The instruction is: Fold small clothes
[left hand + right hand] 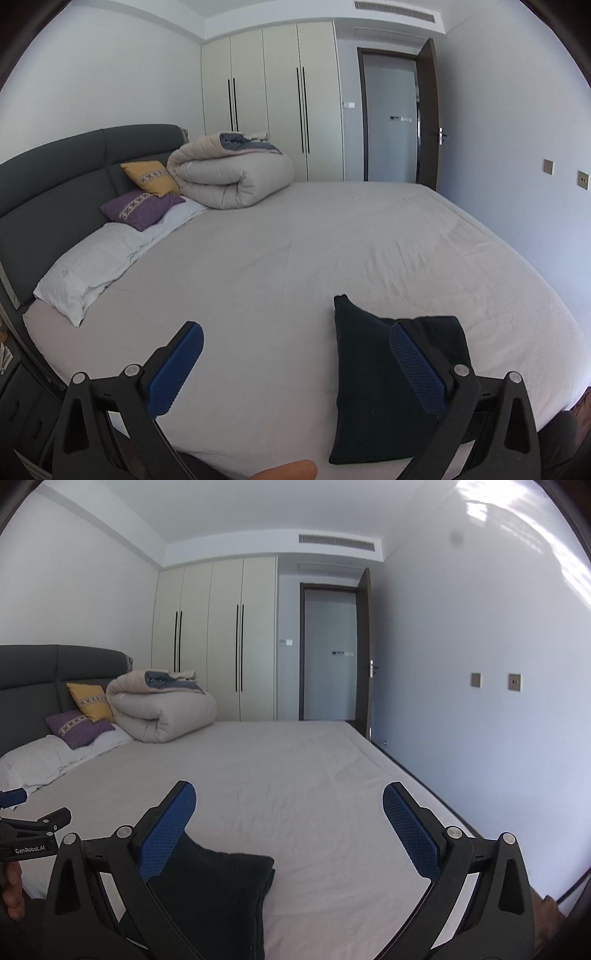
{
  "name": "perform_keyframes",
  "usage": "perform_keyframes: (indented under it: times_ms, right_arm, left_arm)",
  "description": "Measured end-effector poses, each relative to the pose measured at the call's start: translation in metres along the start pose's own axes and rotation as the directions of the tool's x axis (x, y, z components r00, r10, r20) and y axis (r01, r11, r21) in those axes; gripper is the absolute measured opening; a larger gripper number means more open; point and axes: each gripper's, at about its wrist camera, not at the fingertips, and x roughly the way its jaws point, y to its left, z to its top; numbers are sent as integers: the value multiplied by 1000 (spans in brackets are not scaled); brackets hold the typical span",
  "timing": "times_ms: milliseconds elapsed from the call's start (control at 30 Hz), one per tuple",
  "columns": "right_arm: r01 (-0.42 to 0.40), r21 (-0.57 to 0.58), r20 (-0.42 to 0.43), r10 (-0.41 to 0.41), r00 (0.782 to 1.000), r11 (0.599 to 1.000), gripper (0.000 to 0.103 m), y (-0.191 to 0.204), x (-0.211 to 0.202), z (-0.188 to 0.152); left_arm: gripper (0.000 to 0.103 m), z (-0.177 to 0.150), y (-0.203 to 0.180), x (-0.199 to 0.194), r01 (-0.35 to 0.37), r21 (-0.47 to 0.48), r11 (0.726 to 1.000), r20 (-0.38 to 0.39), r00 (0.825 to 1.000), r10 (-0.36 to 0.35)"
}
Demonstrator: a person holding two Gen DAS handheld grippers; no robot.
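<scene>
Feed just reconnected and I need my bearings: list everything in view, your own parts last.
Dark garment: one, navy-black, folded flat at the bed's near edge.
Bed sheet: one, pale grey, covering the mattress.
White pillow: one, by the headboard.
Purple cushion: one, on the pillows.
Yellow cushion: one, leaning on the headboard.
Headboard: one, dark grey, left.
Rolled duvet: one, beige, far corner.
Wardrobe: one, cream, far wall.
Door: one, dark brown, open.
Left gripper: blue pads, open.
Right gripper: blue pads, open.
</scene>
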Motion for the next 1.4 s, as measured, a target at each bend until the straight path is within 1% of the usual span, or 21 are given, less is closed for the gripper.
perform_keyframes:
  times_ms: [67, 100, 167, 267, 400, 500, 533, 567, 633, 767, 800, 833, 1000, 1033, 1133, 1400]
  right_arm:
    - [-6, 48, -114, 11, 993, 999, 103, -1, 25, -20]
    - [-3, 68, -169, 15, 986, 998, 103, -3, 35, -31]
    - [22, 77, -247, -3, 969, 997, 103, -1, 55, -54]
    - [57, 56, -341, -35, 939, 997, 103, 9, 80, -87]
    - [58, 30, -402, -41, 915, 998, 103, 30, 97, -121]
    - [45, 22, -421, -31, 906, 999, 103, 36, 103, -130]
    - [38, 23, -423, -25, 906, 999, 103, 36, 95, -129]
    - [32, 22, -426, -19, 905, 999, 103, 39, 97, -133]
    - [22, 13, -426, -14, 904, 1000, 103, 37, 87, -127]
    - [12, 11, -429, -6, 903, 1000, 103, 39, 80, -124]
    - [10, 12, -429, -4, 903, 1000, 103, 40, 81, -126]
    - [8, 11, -428, -3, 904, 1000, 103, 35, 76, -118]
    - [8, 15, -433, 0, 901, 1000, 103, 35, 76, -118]
    - [9, 19, -436, 0, 900, 1000, 103, 31, 72, -113]
    - [10, 25, -449, 3, 893, 1000, 103, 31, 70, -112]
    - [11, 28, -471, 3, 882, 1000, 103, 31, 74, -111]
  left_arm:
    - [103, -14, -2, 12, 21, -3, 1000, -62, 998, -21]
    - [103, -20, -1, 18, 31, -15, 999, -91, 995, -32]
    - [103, -28, -1, 25, 41, -31, 999, -129, 991, -45]
    - [103, -38, -4, 34, 26, -27, 999, -157, 987, -30]
    - [103, -48, -10, 43, 55, -24, 998, -204, 977, -59]
    - [103, -54, -14, 46, 77, -30, 997, -221, 972, -82]
    - [103, -55, -16, 46, 77, -27, 997, -222, 972, -82]
    - [103, -56, -16, 47, 81, -23, 996, -225, 971, -84]
    - [103, -57, -17, 47, 89, -24, 996, -233, 968, -92]
    - [103, -57, -14, 47, 98, -40, 994, -238, 966, -105]
    - [103, -57, -14, 48, 98, -40, 994, -239, 965, -104]
    - [103, -57, -14, 48, 96, -38, 995, -240, 965, -102]
    - [103, -58, -14, 48, 90, -31, 995, -242, 966, -95]
    - [103, -58, -15, 48, 91, -29, 995, -242, 966, -95]
    - [103, -60, -16, 50, 96, -24, 995, -246, 964, -99]
    - [103, -66, -18, 55, 99, -18, 995, -261, 960, -100]
